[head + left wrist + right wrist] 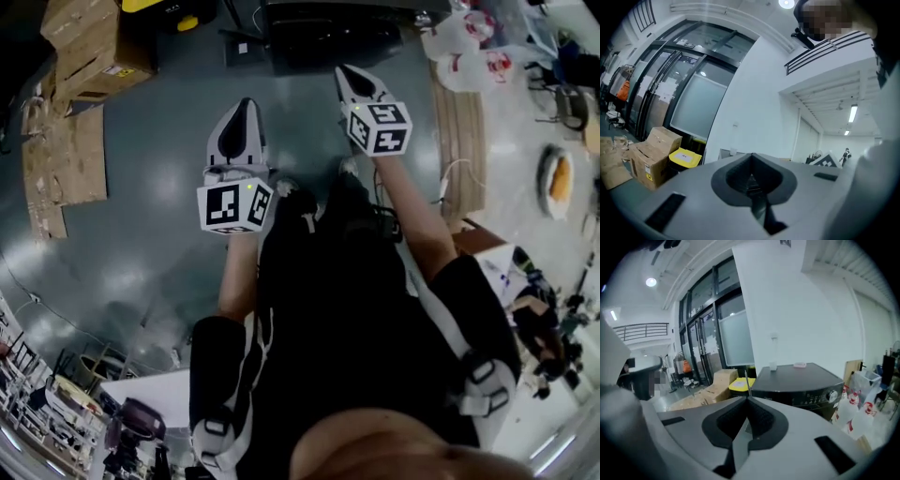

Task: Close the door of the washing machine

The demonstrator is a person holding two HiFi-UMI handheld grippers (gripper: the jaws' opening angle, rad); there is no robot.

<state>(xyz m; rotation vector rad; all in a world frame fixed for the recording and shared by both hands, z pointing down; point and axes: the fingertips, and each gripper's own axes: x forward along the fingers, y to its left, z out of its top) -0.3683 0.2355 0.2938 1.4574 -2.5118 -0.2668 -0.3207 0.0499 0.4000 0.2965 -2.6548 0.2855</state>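
Both grippers are shut with nothing between the jaws: left gripper [246,105] and right gripper [348,75] each show the pads pressed together in their own views. The washer [801,385] stands ahead of you, dark, at the top edge of the head view [328,33], well apart from both tips. No view shows the door, so I can't confirm it's latched, and that's my main worry: if it only swung to without catching, it may spring back open and you'd walk off with the task undone. Check it before you count it closed. If you go back in to push, closed tips give you a narrow contact, so I'd expect them to skid off a curved door front, or hit the knob and panel instead. The bags [862,404] sit just beside the washer on your right, so a wide right-hand sweep could snag them. The boxes [649,157] and yellow bin [684,158] on the left look far enough off to ignore. Pose: you're standing, both forearms stretched forward over the floor [159,187]. The left gripper is about level, aimed at the far wall and glass front. The right one reaches further ahead, tipped slightly down toward the washer top.
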